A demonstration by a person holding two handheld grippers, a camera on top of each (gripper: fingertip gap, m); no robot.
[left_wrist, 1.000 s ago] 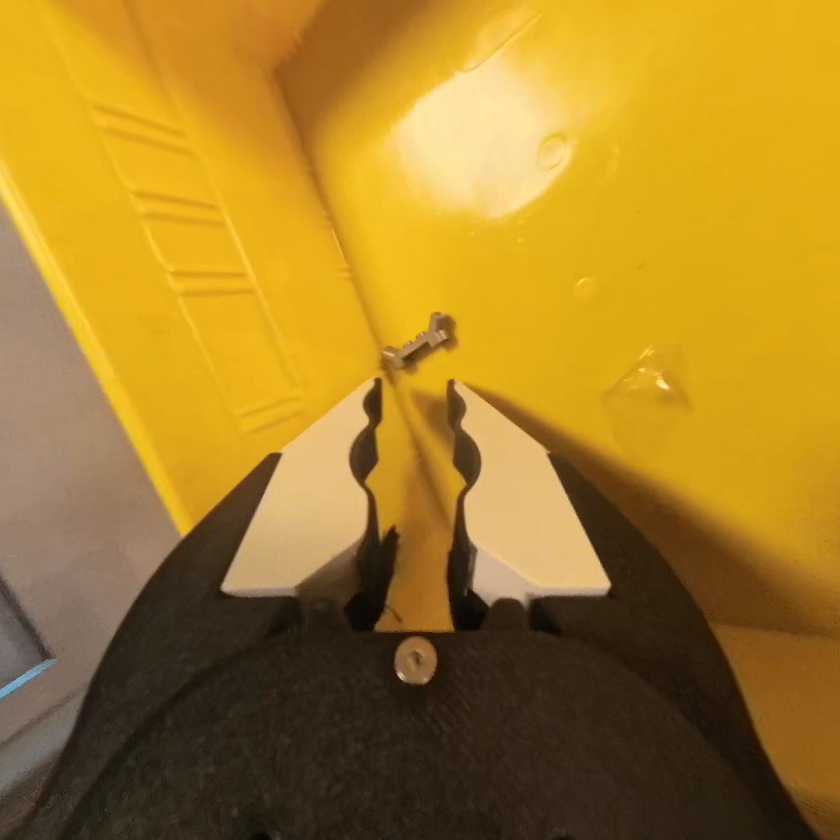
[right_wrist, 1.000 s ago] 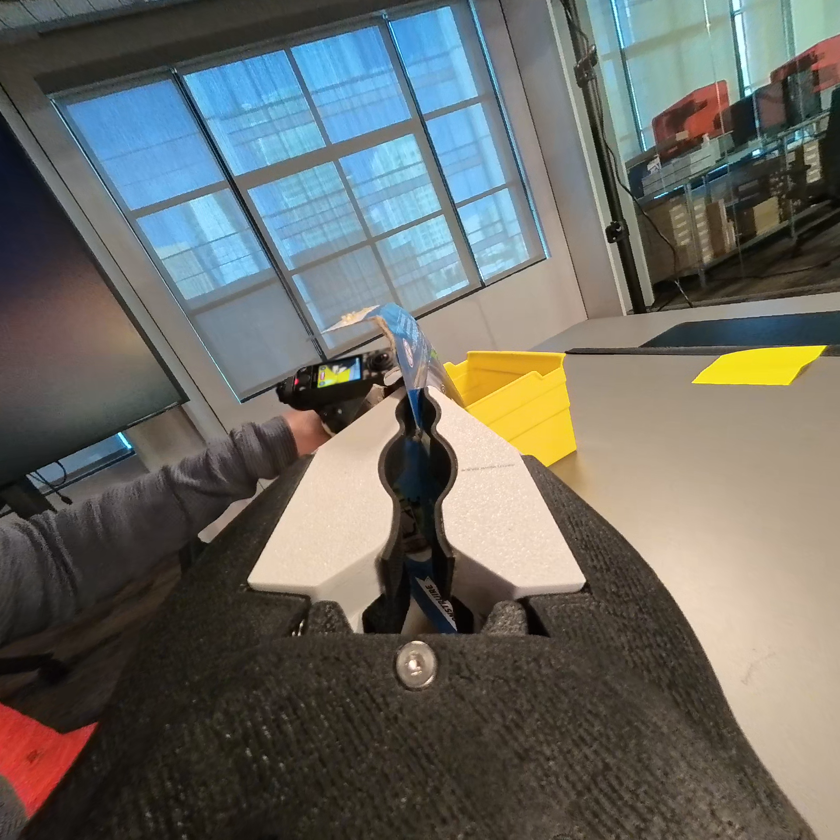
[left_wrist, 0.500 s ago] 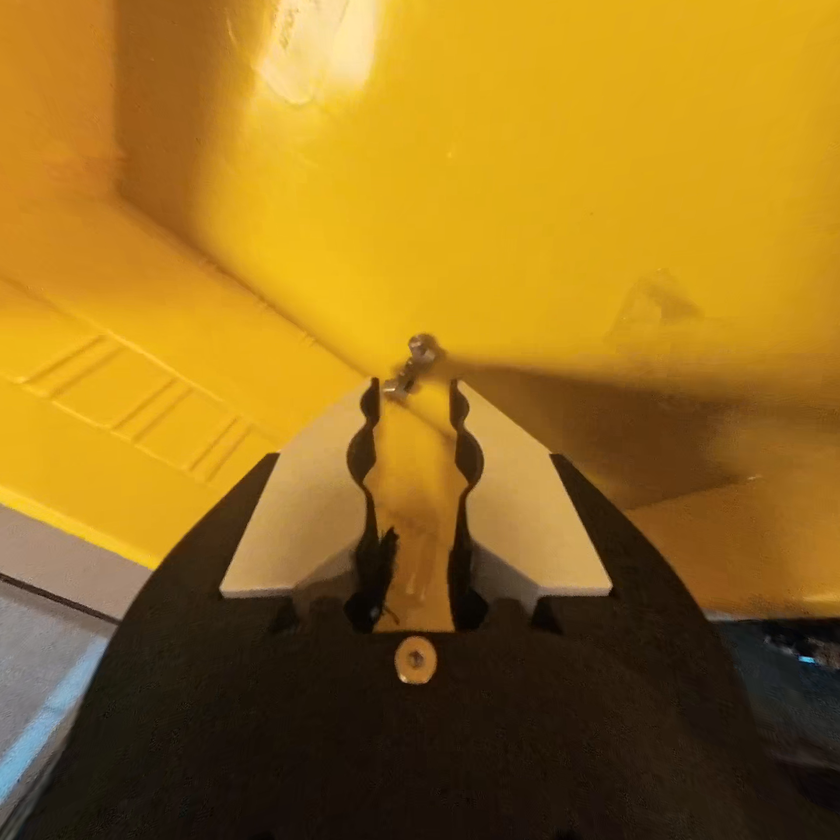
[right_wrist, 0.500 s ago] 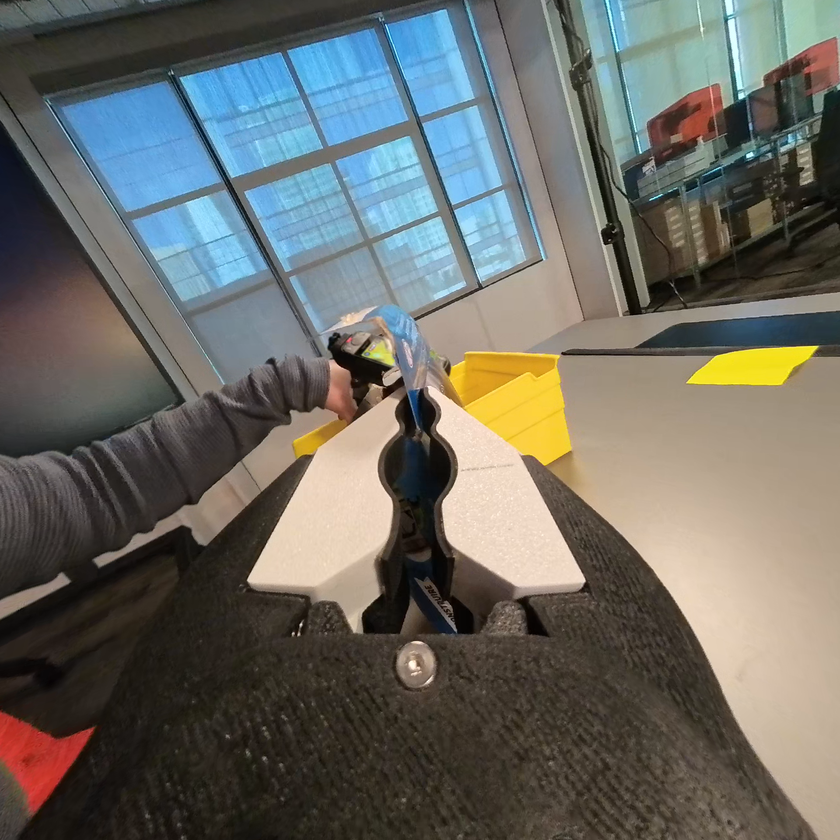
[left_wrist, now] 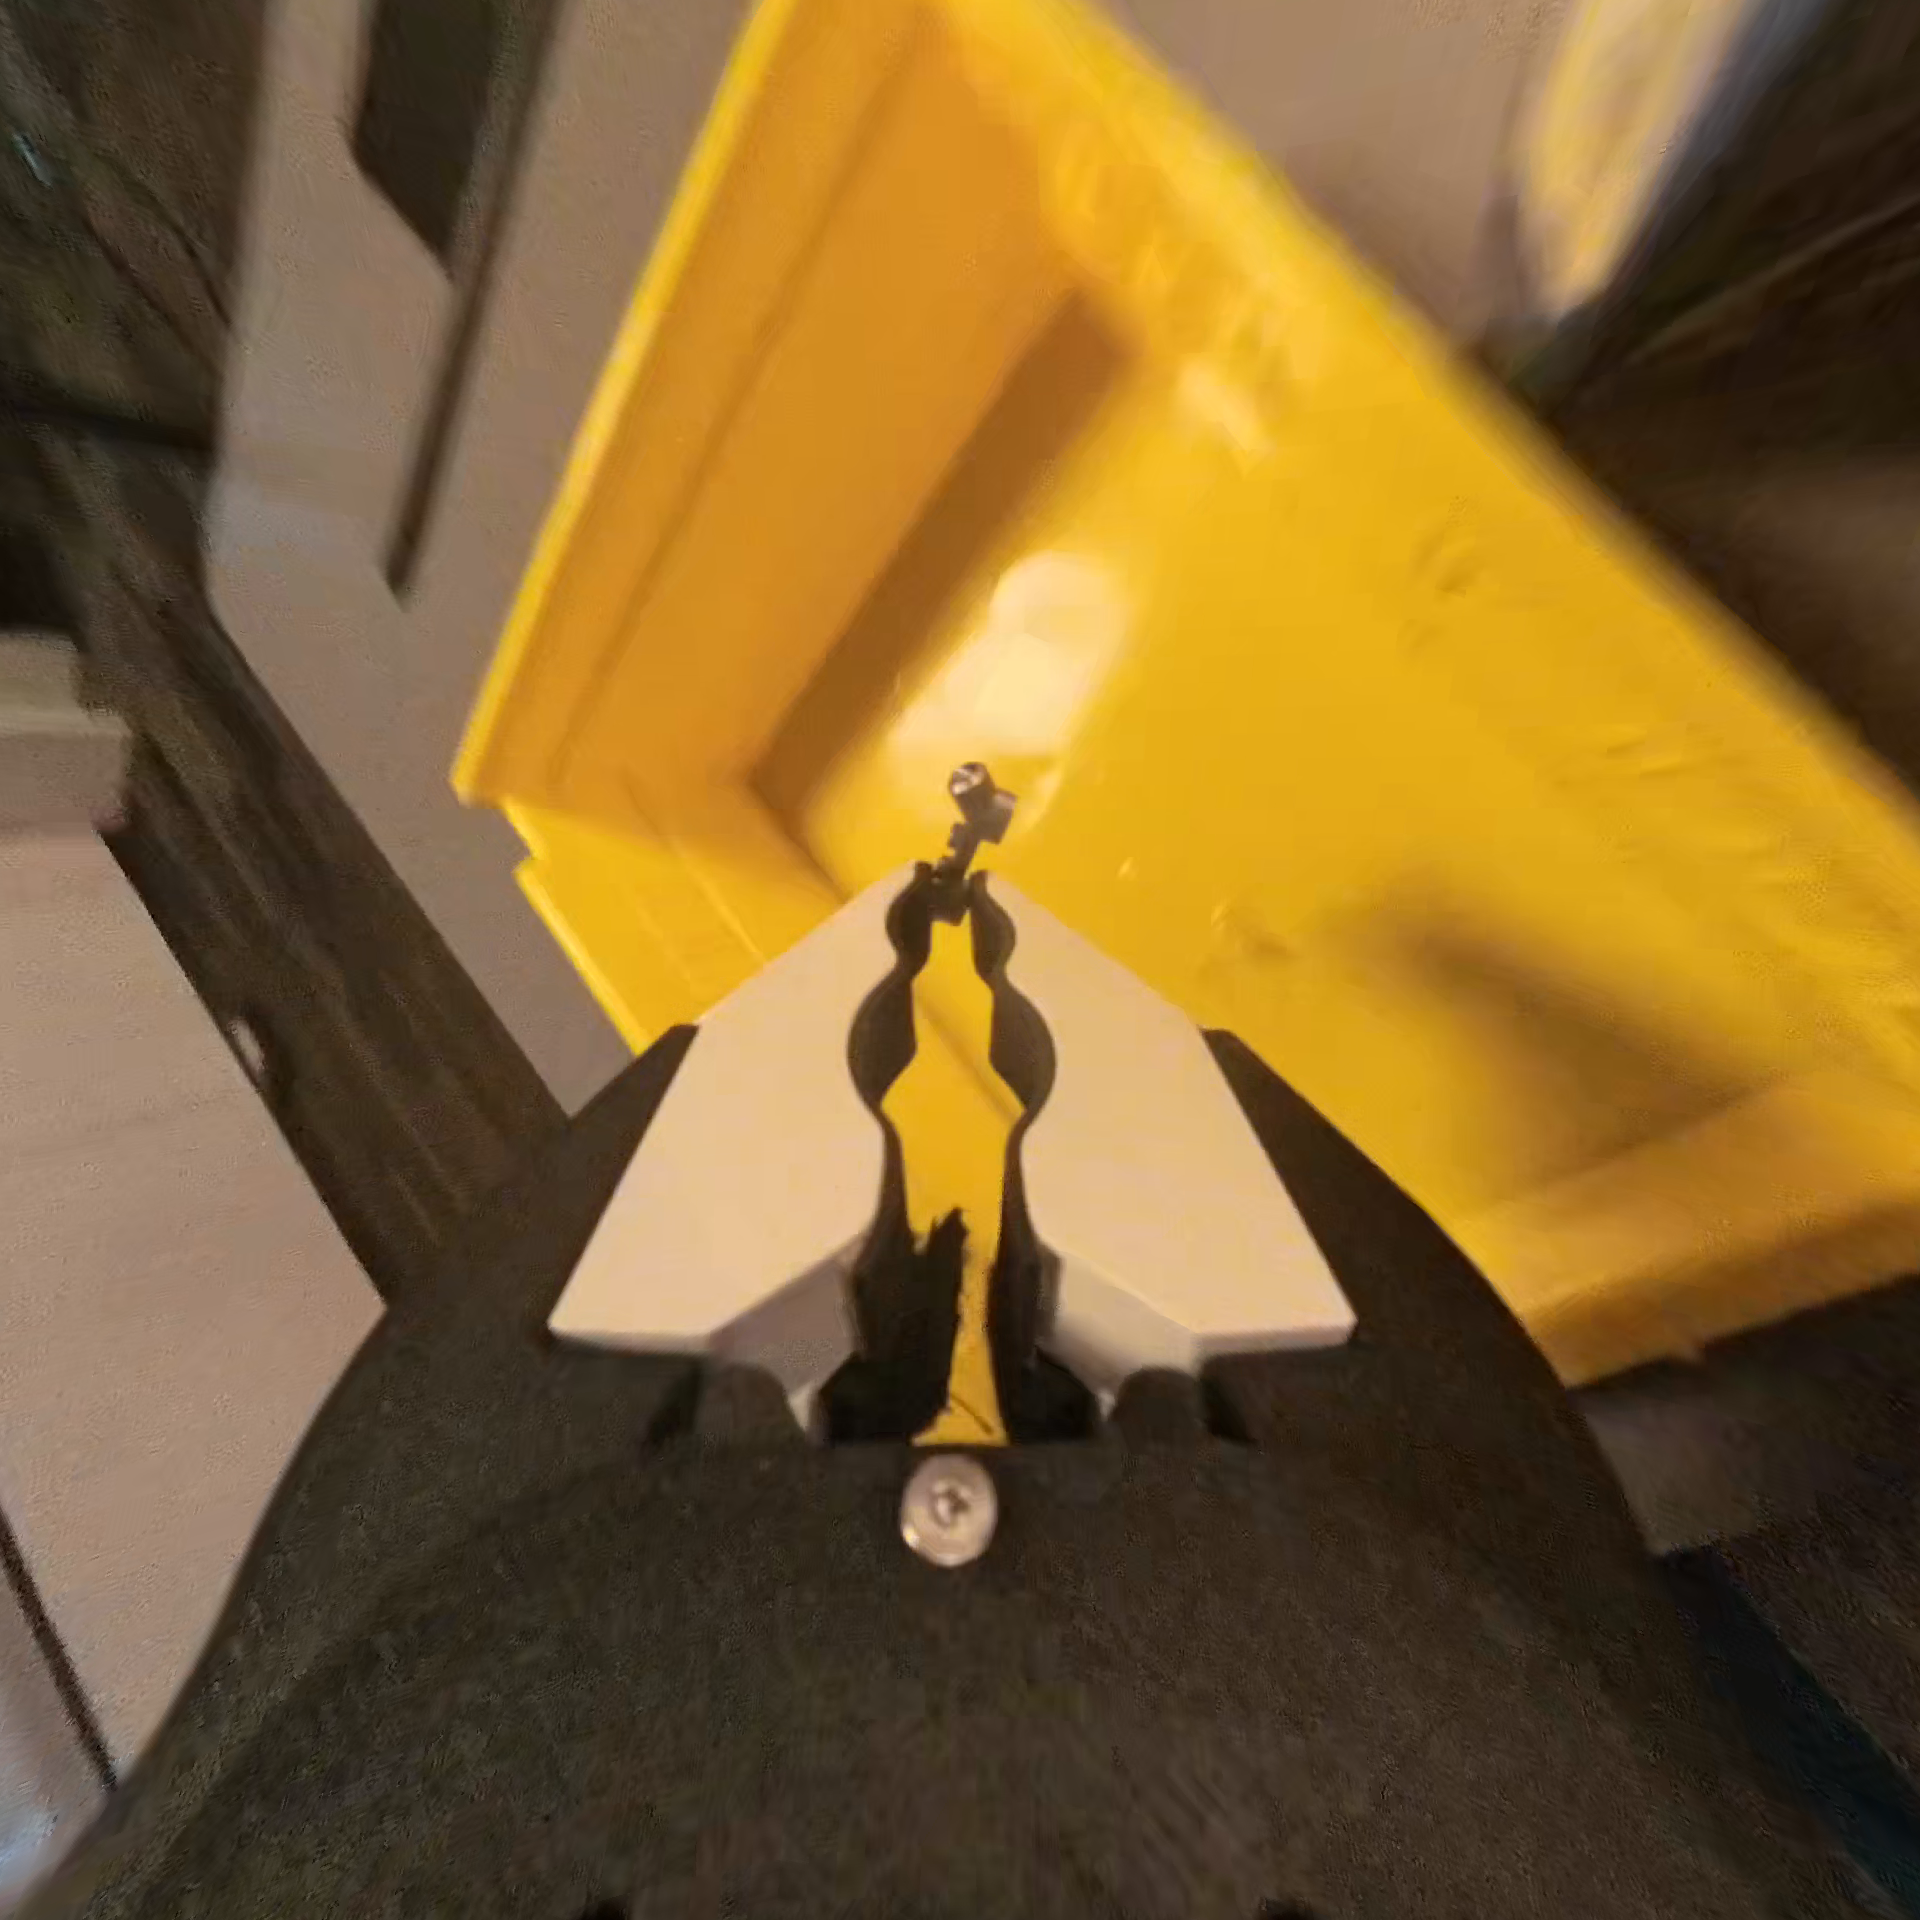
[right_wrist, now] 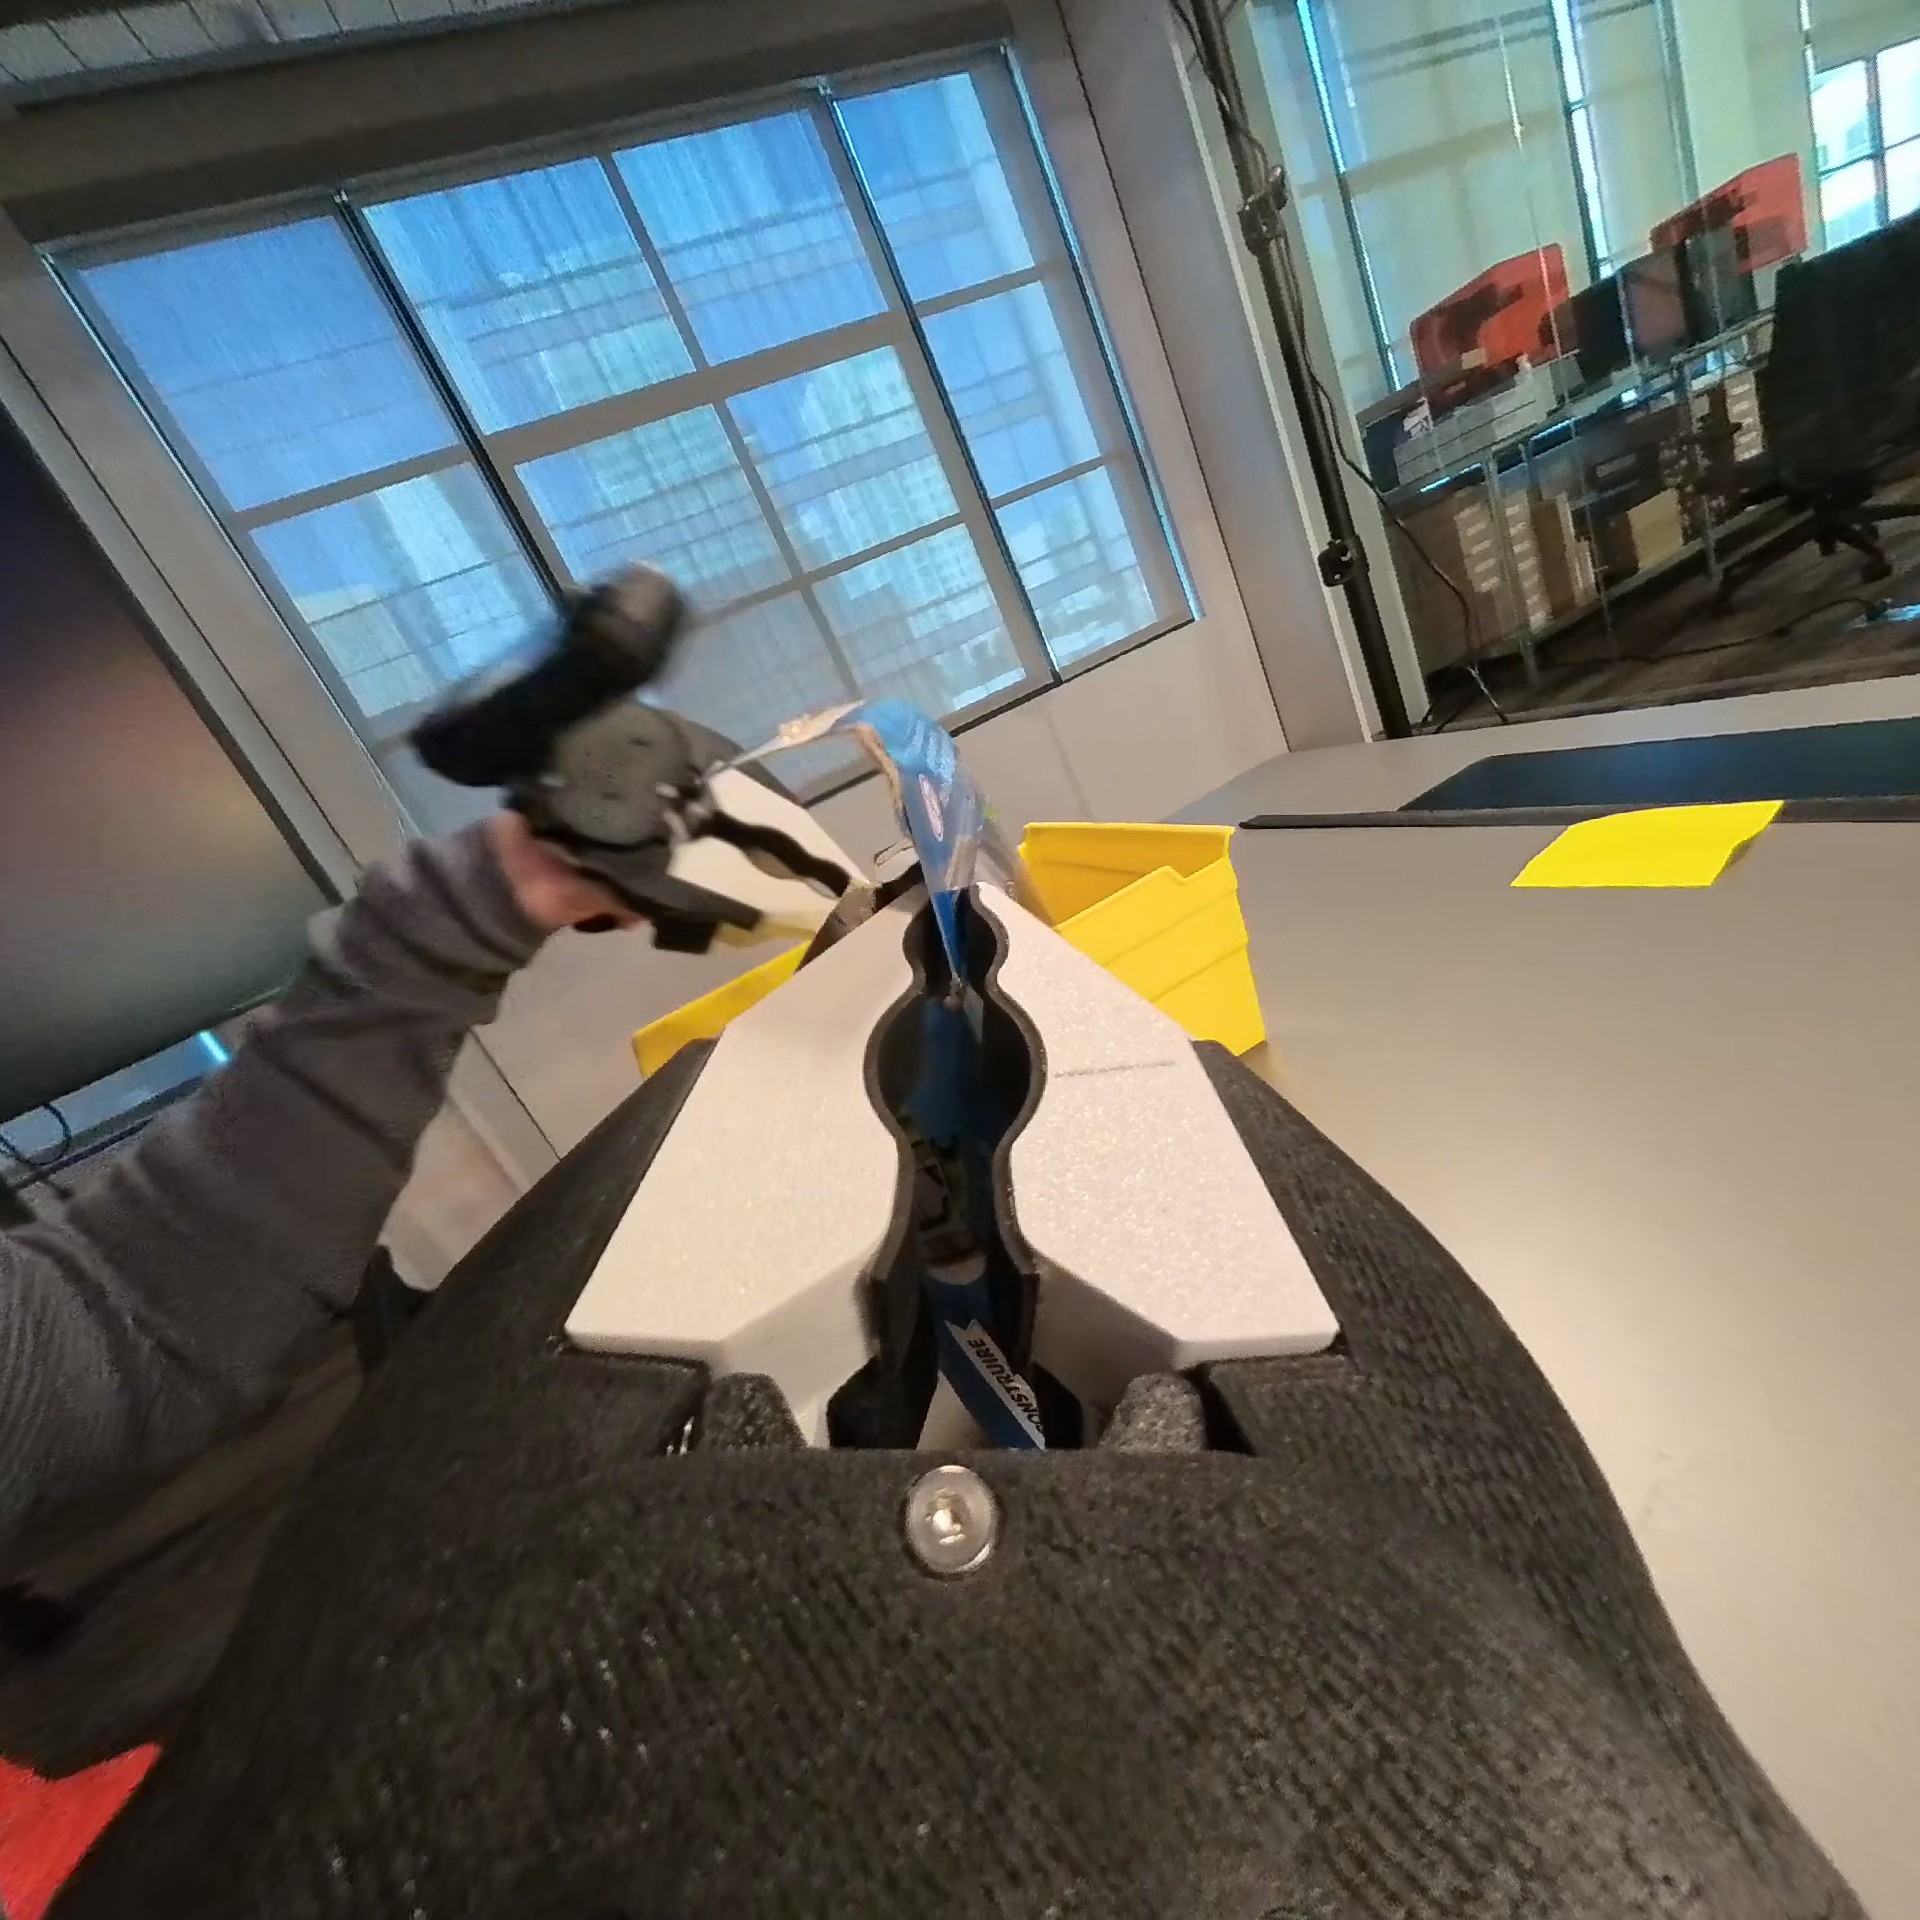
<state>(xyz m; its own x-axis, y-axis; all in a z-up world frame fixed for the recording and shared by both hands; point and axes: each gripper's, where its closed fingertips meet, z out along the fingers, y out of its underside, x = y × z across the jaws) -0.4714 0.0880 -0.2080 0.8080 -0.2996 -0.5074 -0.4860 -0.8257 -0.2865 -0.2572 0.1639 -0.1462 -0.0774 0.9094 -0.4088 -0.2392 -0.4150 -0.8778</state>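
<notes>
Left hand-held gripper: clenched on a small metal part; the fingertips are seen nearly together with the part pinched at its lower end and its upper end standing clear above them.
Small metal part: silver-grey, slim, notched along its length; it is held above the open yellow bin, apart from the bin floor. The view is blurred, so finer form cannot be told.
Right hand-held gripper: clenched on a blue plastic packet; the packet is pressed between the fingers and curls upward past the tips.
Surroundings: yellow bins are set on the grey worktop, just beyond the right fingertips; a flat yellow piece lies farther off. A grey sleeve is seen at the left.
</notes>
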